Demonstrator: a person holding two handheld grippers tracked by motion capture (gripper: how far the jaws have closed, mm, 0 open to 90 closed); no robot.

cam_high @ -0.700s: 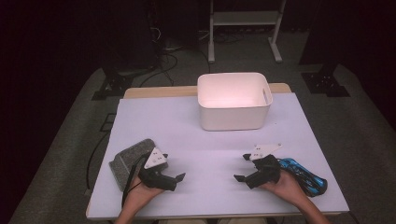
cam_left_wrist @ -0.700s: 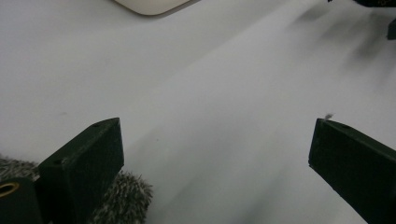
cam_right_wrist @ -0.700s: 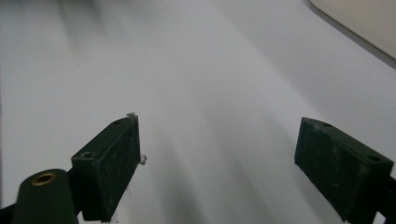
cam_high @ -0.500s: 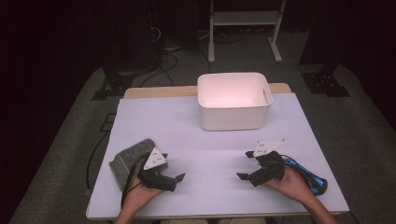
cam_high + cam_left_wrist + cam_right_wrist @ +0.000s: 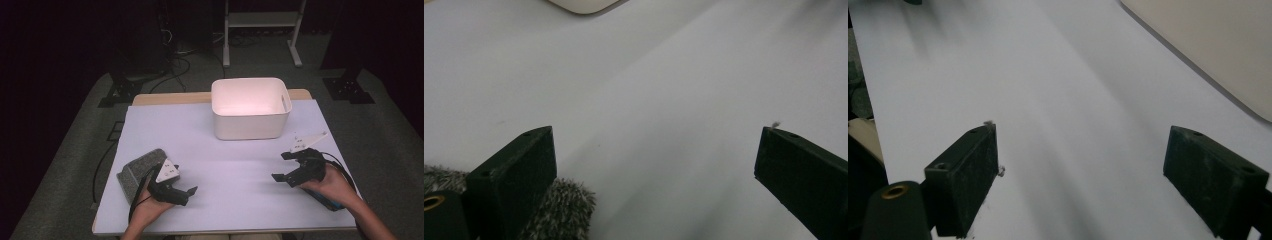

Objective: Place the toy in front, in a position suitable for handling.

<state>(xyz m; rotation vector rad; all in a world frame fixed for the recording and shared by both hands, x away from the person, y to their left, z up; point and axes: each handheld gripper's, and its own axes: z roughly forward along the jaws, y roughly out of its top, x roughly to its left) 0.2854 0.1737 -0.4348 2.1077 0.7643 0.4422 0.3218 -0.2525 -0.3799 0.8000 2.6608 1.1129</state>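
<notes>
— Where is the grey fuzzy cloth (image 5: 140,170)?
— It lies on the white surface (image 5: 230,165), just beside the left hand-held gripper (image 5: 187,192), whose jaws stand apart with nothing between them.
— And the right hand-held gripper (image 5: 282,166)?
— Its jaws also stand apart and hold nothing, near the white bin (image 5: 250,120).

We note two black, angular handheld two-jaw grippers. The left gripper (image 5: 186,192) carries a pale grey three-cornered plate (image 5: 167,172) on top, marked with small dark dots; a thin black cable (image 5: 139,197) loops from it. The right gripper (image 5: 281,167) bears a like grey plate (image 5: 306,141) and a black cable (image 5: 336,162). Up close, we record blocky matt-black jaws with small screw holes, scuffed and dusty faces, specks of lint at the tips, and a brass-ringed hole in a black cylinder (image 5: 896,191). The forearms are bare; no sleeves are visible.
</notes>
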